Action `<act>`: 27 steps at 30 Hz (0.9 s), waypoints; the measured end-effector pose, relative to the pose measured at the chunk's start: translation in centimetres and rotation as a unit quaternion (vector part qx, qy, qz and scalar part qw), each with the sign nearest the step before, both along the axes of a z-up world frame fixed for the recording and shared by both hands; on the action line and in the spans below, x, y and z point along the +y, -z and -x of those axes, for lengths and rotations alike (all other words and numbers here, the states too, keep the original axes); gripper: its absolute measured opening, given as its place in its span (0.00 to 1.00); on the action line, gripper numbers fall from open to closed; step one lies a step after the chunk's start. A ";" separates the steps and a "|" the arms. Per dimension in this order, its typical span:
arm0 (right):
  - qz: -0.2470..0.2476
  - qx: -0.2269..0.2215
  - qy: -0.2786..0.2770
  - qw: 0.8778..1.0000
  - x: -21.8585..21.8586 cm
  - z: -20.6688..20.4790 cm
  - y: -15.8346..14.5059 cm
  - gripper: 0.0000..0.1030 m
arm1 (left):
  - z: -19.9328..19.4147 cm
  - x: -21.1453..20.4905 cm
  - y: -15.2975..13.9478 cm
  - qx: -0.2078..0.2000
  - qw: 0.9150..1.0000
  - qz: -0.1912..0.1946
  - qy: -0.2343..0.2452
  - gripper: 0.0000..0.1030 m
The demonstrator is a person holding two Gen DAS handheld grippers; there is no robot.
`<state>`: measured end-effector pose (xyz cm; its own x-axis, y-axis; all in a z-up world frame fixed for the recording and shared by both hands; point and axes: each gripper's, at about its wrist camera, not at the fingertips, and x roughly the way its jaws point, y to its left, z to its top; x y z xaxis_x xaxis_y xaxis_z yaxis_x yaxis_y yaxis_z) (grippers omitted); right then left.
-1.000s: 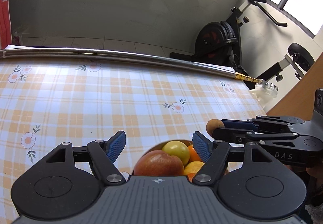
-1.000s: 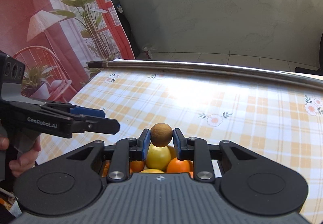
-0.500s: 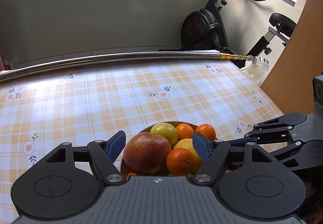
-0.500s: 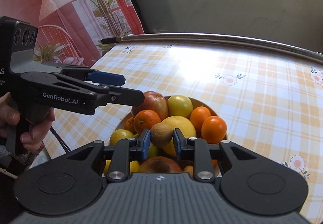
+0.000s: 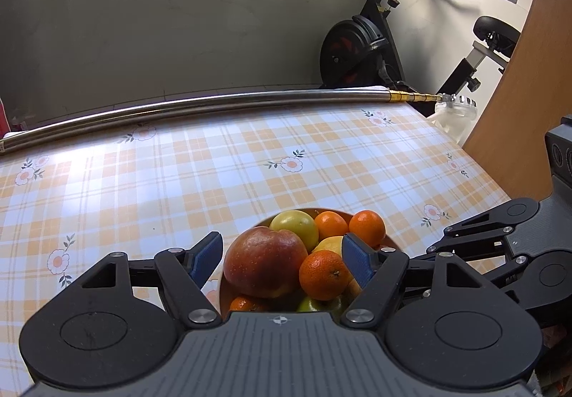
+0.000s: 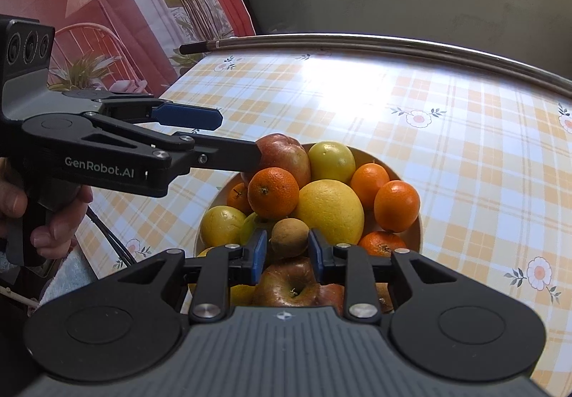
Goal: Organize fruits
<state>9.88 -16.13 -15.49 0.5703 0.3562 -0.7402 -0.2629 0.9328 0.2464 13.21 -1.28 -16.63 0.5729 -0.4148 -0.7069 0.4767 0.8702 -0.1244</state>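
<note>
A tan bowl (image 6: 218, 198) heaped with fruit stands on the checked tablecloth: a red apple (image 5: 264, 263), several oranges, yellow citrus and a large yellow fruit (image 6: 329, 207). My right gripper (image 6: 287, 243) holds a small brown kiwi (image 6: 289, 236) low over the near side of the heap. Its jaws are just starting to open, and the pads still touch the kiwi. My left gripper (image 5: 281, 243) hangs open above the bowl's left side, holding nothing, with the red apple and an orange in line between its fingers. In the right wrist view the left gripper (image 6: 237, 137) reaches in from the left, one fingertip by the apple.
A steel pole (image 5: 214, 105) lies along the table's far edge. An exercise bike (image 5: 357, 50) and a wooden panel (image 5: 529, 93) stand beyond on the right, with a clear jar (image 5: 454, 114) at that corner. A person's hand (image 6: 53, 229) grips the left tool's handle.
Both grippers have come in over the bowl, which now fills the lower views. The right one has sunk with the kiwi down to the fruit heap. The left view has rolled level.
</note>
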 end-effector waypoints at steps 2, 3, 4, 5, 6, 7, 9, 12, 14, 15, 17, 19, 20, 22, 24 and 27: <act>0.003 -0.002 0.009 1.000 0.0 0.2 -0.2 0.30 | 0.2 0.1 -0.2 -0.004 1.000 -0.002 -0.002 0.74; 0.003 -0.005 0.015 1.000 -0.1 0.4 -0.3 0.31 | 0.4 0.2 -0.3 -0.009 1.000 -0.003 -0.005 0.74; 0.004 -0.008 0.023 1.000 -0.2 0.7 -0.5 0.36 | 0.6 0.4 -0.5 -0.013 1.000 -0.003 -0.007 0.74; 0.004 -0.011 0.032 0.999 -0.4 1.0 -0.6 0.41 | 0.8 0.5 -0.7 -0.017 1.000 -0.003 -0.010 0.76; 0.002 -0.014 0.040 0.999 -0.5 1.2 -0.8 0.44 | 1.0 0.7 -0.8 -0.020 1.000 -0.004 -0.013 0.80; 0.001 -0.021 0.053 0.998 -0.7 1.6 -1.0 0.53 | 1.2 0.9 -1.0 -0.023 1.000 -0.003 -0.018 0.82; -0.004 -0.034 0.079 0.996 -1.0 2.3 -1.5 0.66 | 1.5 1.3 -1.5 -0.028 0.999 -0.001 -0.030 0.88; -0.010 -0.058 0.113 0.992 -1.3 3.4 -2.3 0.79 | 2.0 1.9 -2.1 -0.030 0.999 0.013 -0.042 0.92; -0.017 -0.070 0.126 0.989 -1.4 4.0 -2.9 0.82 | 2.4 2.2 -2.5 -0.032 0.998 0.020 -0.042 0.94; -0.022 -0.074 0.130 0.989 -1.4 4.2 -3.2 0.84 | 2.7 2.3 -2.8 -0.034 0.998 0.020 -0.043 0.96; -0.029 -0.085 0.137 0.986 -1.4 4.7 -3.9 0.85 | 3.2 2.4 -3.3 -0.039 0.998 0.019 -0.045 0.98; -0.028 -0.098 0.147 0.984 -1.4 5.2 -4.6 0.87 | 3.8 2.5 -3.9 -0.047 0.998 0.019 -0.046 1.00; -0.028 -0.104 0.152 0.983 -1.3 5.4 -5.1 0.90 | 4.1 2.5 -4.3 -0.053 0.997 0.017 -0.047 1.00; -0.030 -0.120 0.163 0.979 -1.3 6.0 -5.9 0.94 | 4.9 2.7 -5.3 -0.068 0.996 0.015 -0.051 1.00; -0.036 -0.136 0.169 0.975 -1.3 6.6 -6.7 0.94 | 5.8 3.0 -6.4 -0.084 0.995 0.018 -0.060 1.00; -0.043 -0.158 0.177 0.971 -1.2 7.5 -7.9 0.95 | 7.3 3.7 -8.5 -0.106 0.991 0.035 -0.076 1.00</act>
<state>2.41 -17.37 -7.58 0.8618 0.1503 -0.4844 -0.0057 0.9579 0.2871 5.91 2.40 -8.09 0.7644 -0.3574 -0.5367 0.3636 0.9263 -0.0990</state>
